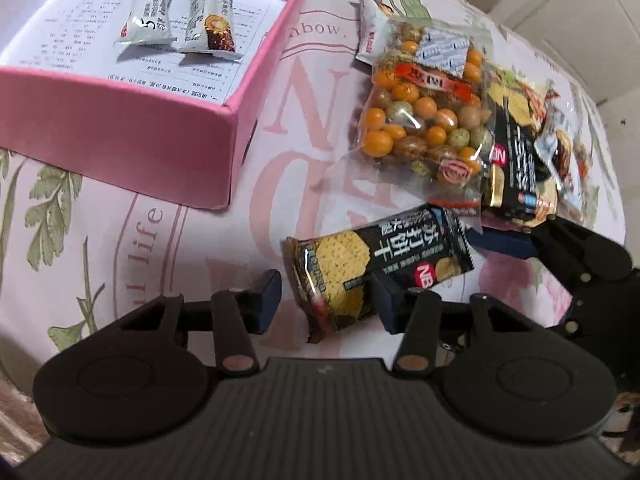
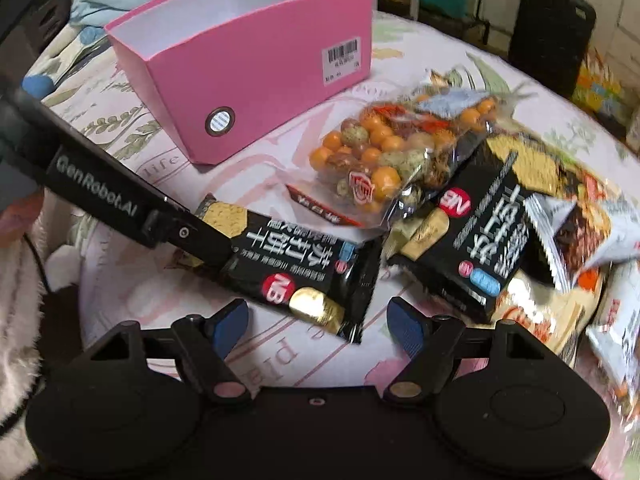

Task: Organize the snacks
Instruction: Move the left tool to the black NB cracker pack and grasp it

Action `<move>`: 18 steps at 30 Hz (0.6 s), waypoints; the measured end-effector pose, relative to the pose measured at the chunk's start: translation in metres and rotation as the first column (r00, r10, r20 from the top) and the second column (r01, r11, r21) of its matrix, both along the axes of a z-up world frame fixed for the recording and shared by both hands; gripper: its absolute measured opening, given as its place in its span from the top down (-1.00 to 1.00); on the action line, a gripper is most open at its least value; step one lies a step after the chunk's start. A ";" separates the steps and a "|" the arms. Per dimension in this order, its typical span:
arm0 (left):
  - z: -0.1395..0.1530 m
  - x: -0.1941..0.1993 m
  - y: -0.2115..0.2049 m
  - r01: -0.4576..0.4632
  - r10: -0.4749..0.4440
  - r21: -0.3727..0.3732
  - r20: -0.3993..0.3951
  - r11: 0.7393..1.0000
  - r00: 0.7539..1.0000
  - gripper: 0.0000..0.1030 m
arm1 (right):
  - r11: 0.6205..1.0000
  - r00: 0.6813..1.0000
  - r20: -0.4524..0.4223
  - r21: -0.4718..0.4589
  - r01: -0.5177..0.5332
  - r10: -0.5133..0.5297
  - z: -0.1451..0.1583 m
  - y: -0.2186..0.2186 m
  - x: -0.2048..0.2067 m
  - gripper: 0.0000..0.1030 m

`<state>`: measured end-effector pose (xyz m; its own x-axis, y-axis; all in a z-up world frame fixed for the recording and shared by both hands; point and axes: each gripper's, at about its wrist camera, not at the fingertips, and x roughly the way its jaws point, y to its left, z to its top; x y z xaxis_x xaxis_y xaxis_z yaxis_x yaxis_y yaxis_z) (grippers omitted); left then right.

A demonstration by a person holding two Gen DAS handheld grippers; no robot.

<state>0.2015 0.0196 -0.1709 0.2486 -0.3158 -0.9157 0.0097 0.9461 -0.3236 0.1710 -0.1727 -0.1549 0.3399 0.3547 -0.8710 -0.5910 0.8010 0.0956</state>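
Left gripper (image 1: 326, 300) jaws straddle black cracker pack (image 1: 376, 264), grip unclear. Right gripper (image 2: 316, 326) open, empty. Pink box (image 1: 132, 136) upper left holds 2 bars (image 1: 152, 8).

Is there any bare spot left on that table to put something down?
Yes: bare cloth lies between the pink box and the bag of coated nuts. Beyond the nuts, packets crowd together, overlapping around the far cracker pack.

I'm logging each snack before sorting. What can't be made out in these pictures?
- Pile of packets: right wrist view, blurred and overlapping, count unclear.
- Pink box: right wrist view, its wall hides the contents.
- Small packet: left wrist view, mostly hidden behind the bag of coated nuts.
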 end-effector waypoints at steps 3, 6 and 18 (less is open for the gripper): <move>0.001 0.002 0.000 -0.022 0.021 -0.025 -0.007 0.999 1.000 0.24 | 1.000 1.000 0.018 0.022 -0.005 0.005 -0.001 -0.001 0.002 -0.61; 0.000 0.002 -0.002 -0.026 0.026 -0.034 -0.006 0.999 1.000 0.25 | 0.998 1.000 0.013 0.066 -0.001 0.000 0.000 -0.001 -0.001 -0.61; -0.006 0.000 -0.008 -0.076 0.077 -0.042 0.012 0.996 0.997 0.13 | 0.999 0.994 0.109 -0.035 0.028 -0.024 -0.015 0.041 -0.016 -1.00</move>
<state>0.2013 0.0119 -0.1772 0.2856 -0.3332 -0.8986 -0.0576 0.9300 -0.3631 0.1546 -0.1313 -0.1696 0.4423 0.3133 -0.8404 -0.5749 0.8183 0.0025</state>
